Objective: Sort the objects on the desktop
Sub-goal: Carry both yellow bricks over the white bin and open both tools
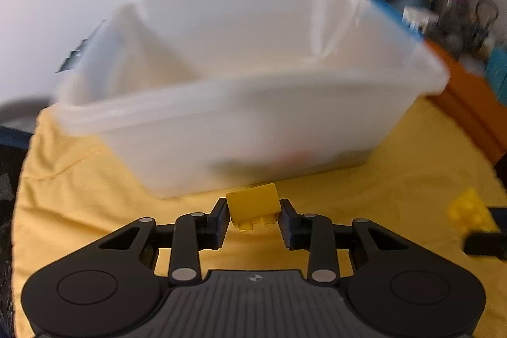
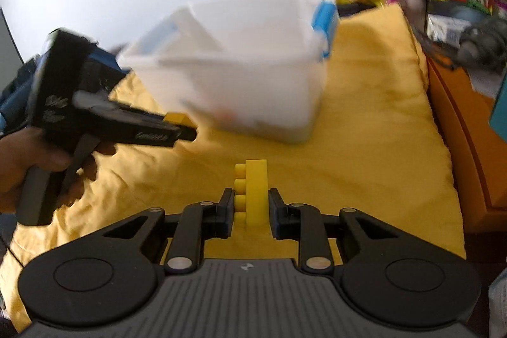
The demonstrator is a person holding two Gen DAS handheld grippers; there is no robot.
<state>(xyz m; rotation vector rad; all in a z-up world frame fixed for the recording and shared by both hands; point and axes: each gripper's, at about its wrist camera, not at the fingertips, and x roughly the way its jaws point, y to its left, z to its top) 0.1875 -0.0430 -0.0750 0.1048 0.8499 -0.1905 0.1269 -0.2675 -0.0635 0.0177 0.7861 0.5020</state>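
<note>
Yellow bricks, one pinched in each claw, low before the white bin.
Left claw (image 1: 254,216) clamps a short brick (image 1: 253,205) at frame centre; right claw (image 2: 248,211) clamps a long studded brick (image 2: 252,190) by its lower end, so it could pivot and drop short of the bin (image 2: 253,53). Motion blur hides the bin's contents and divider.

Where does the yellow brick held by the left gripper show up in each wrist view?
Left wrist: the yellow brick sits bottom centre, clamped in the left gripper.
Right wrist: the same brick shows at left, at that gripper's tip.
Shared landmark: the white bin on the yellow cloth.
</note>
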